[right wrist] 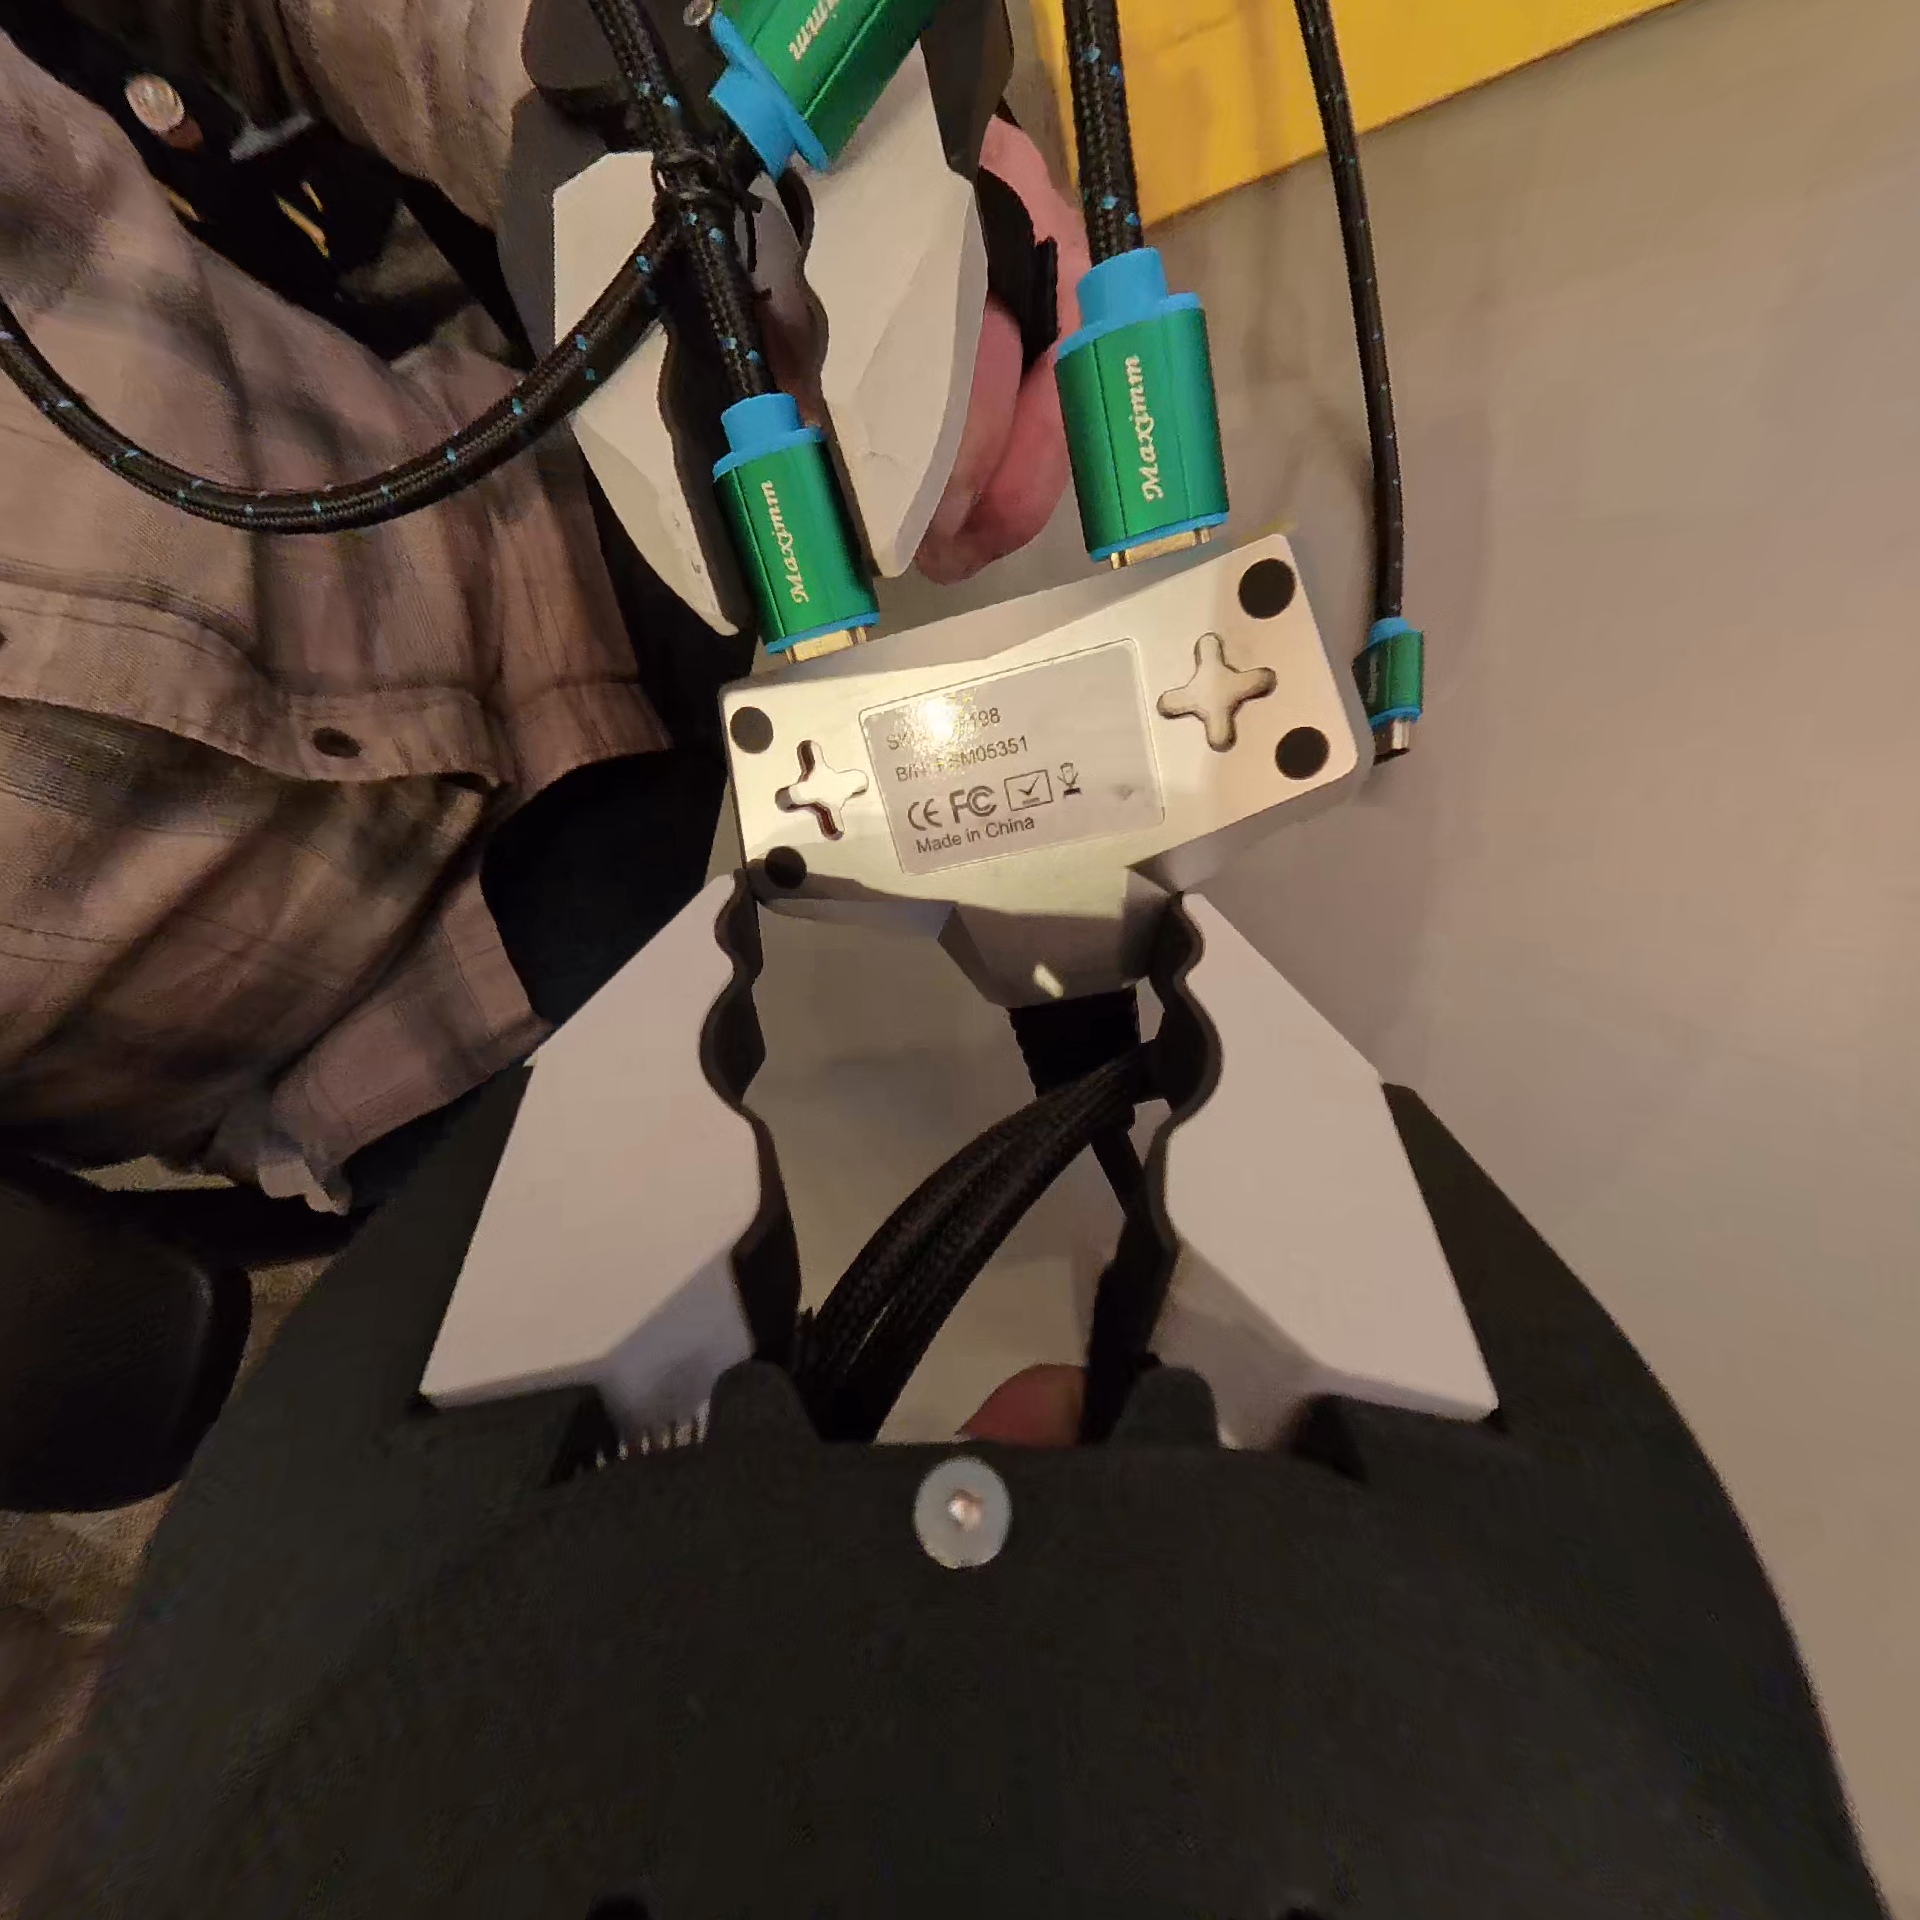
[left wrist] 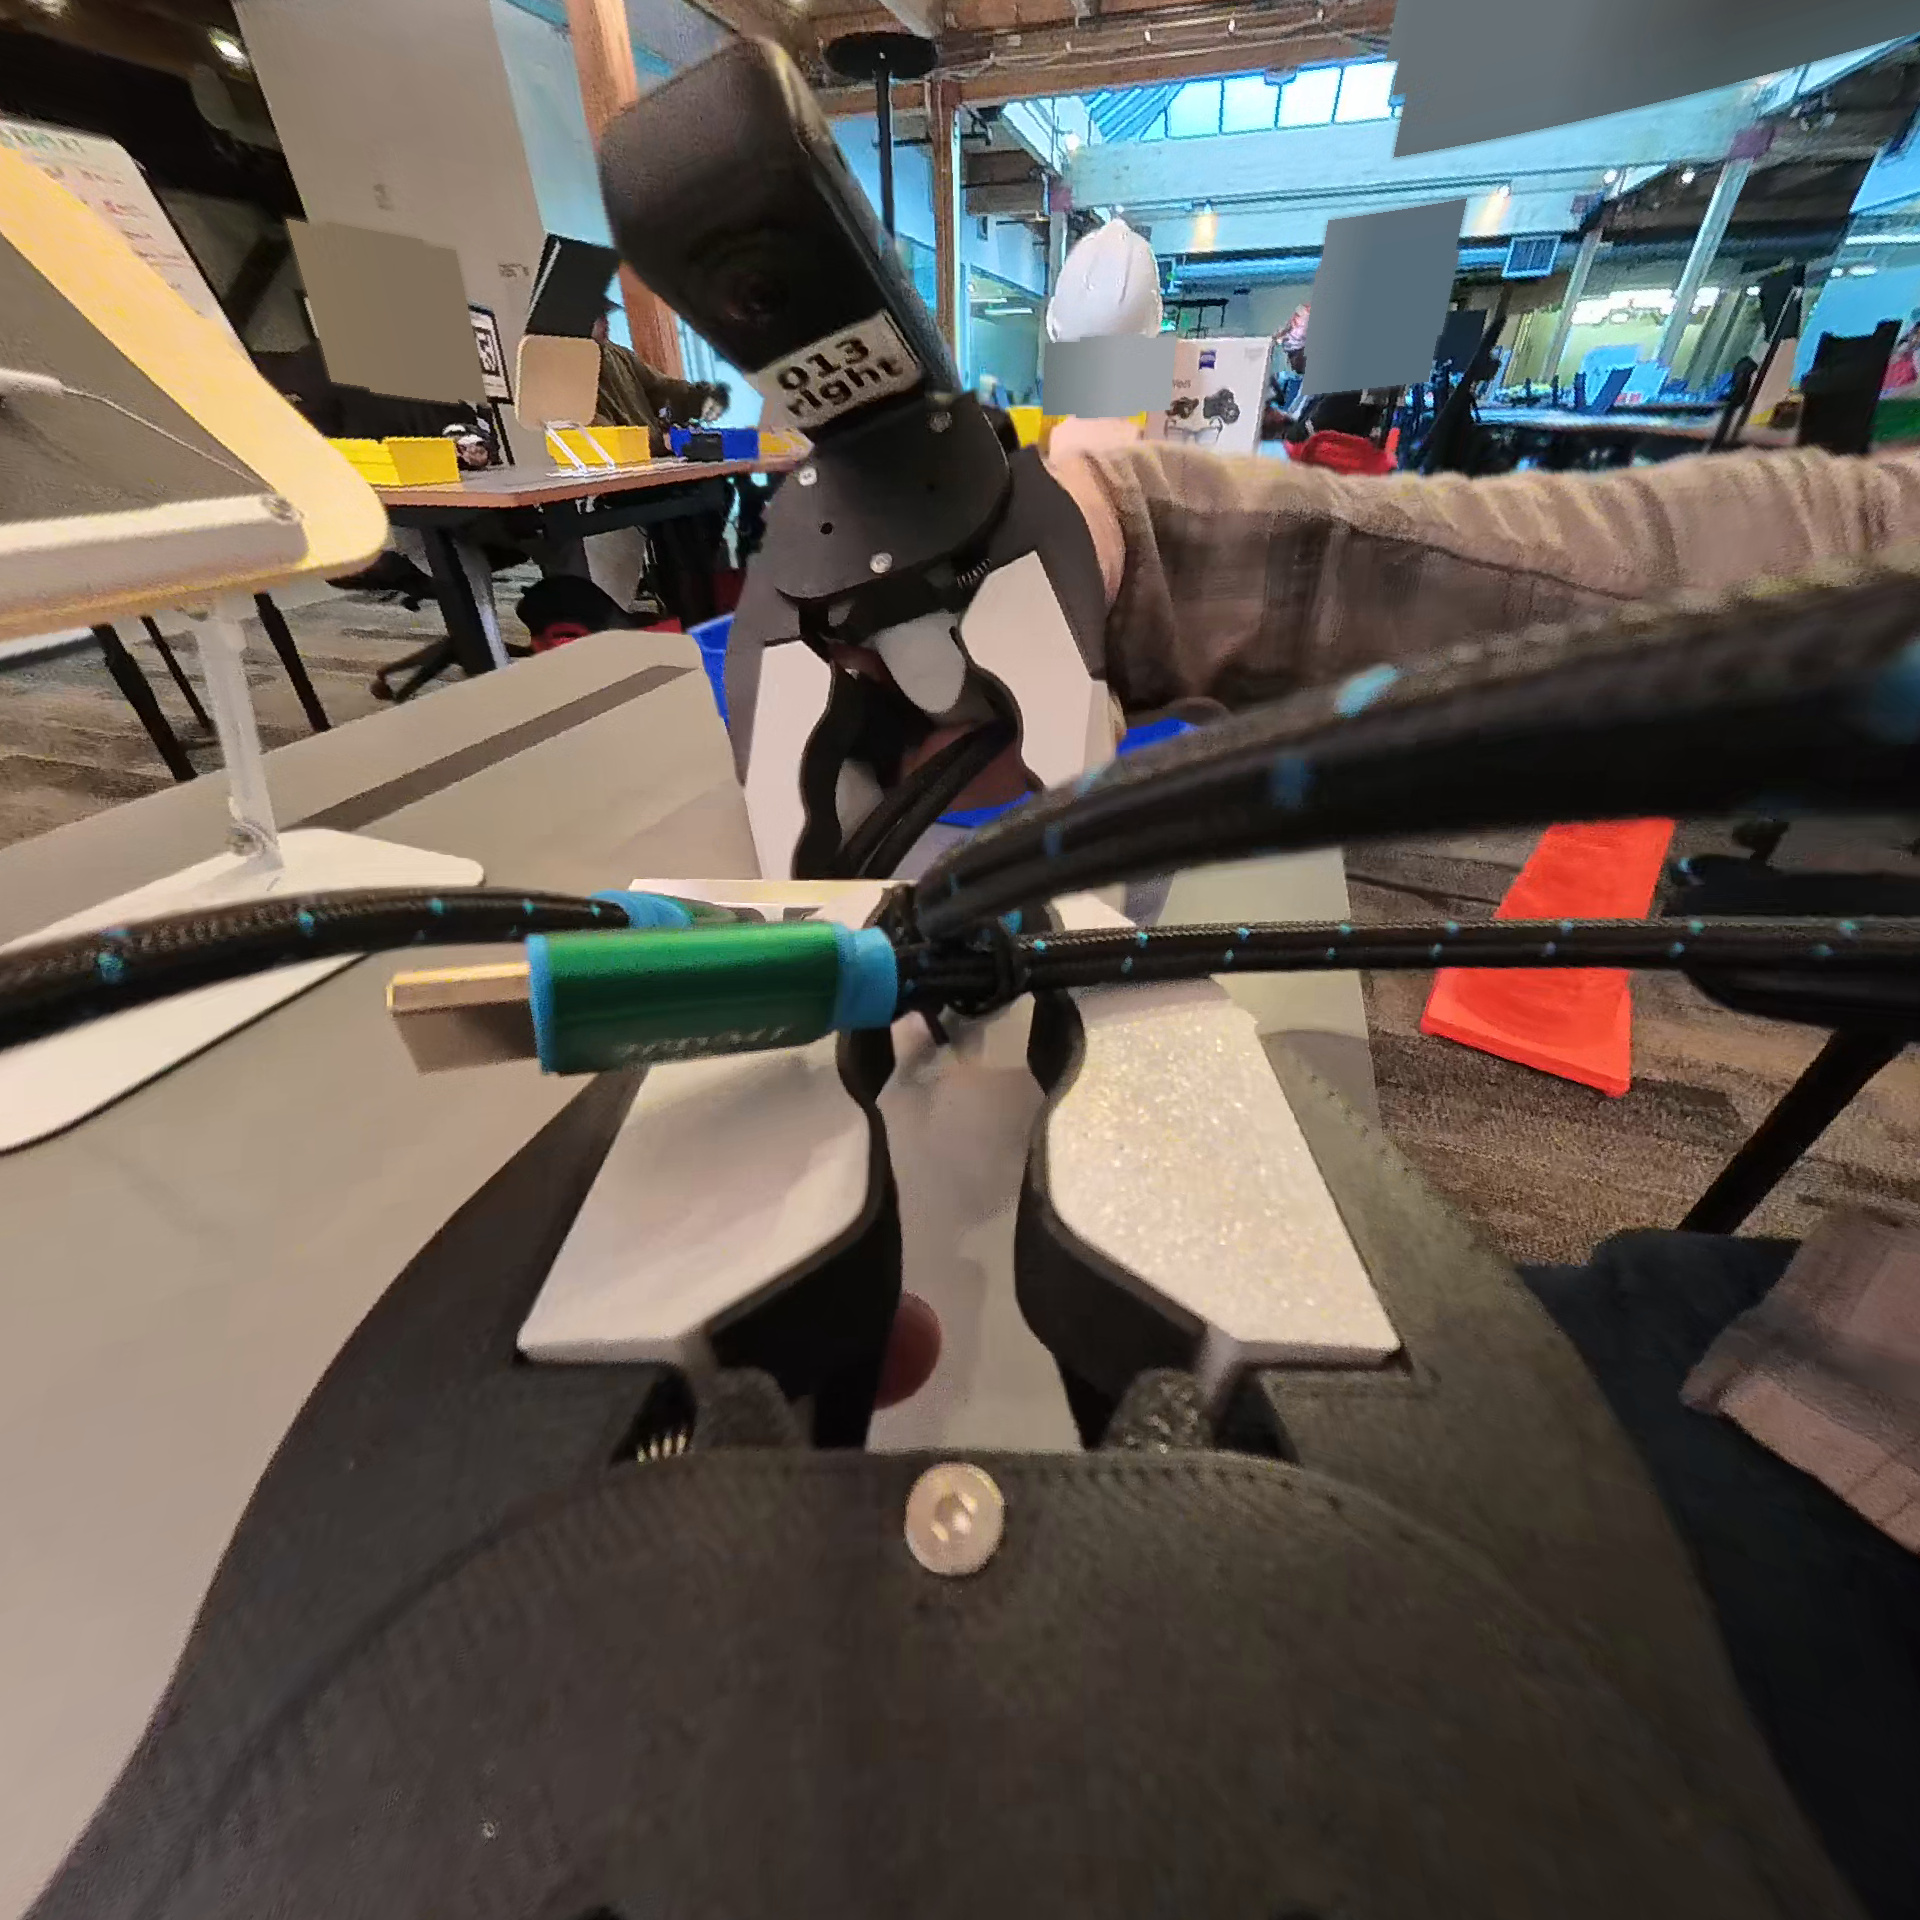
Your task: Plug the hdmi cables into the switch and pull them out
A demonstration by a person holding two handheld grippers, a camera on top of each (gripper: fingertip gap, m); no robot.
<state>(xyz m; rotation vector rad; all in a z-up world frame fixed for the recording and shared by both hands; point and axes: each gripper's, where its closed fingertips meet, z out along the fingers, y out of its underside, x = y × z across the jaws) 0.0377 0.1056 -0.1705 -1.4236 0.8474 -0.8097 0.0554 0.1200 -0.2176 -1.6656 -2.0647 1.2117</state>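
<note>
Here, your right gripper (right wrist: 961, 914) fingers clamp the silver metal switch (right wrist: 1039, 748), two green-shelled braided HDMI cables (right wrist: 800, 551) plugged into its far edge, while your left gripper (left wrist: 961, 997) pinches a bundled black cable (left wrist: 1351, 940).

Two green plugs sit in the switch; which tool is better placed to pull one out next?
Left, probably. The right tool is shut on the switch, steadying it. The left tool sits beside the left plugged connector, though it is pinching bundled cables.
</note>
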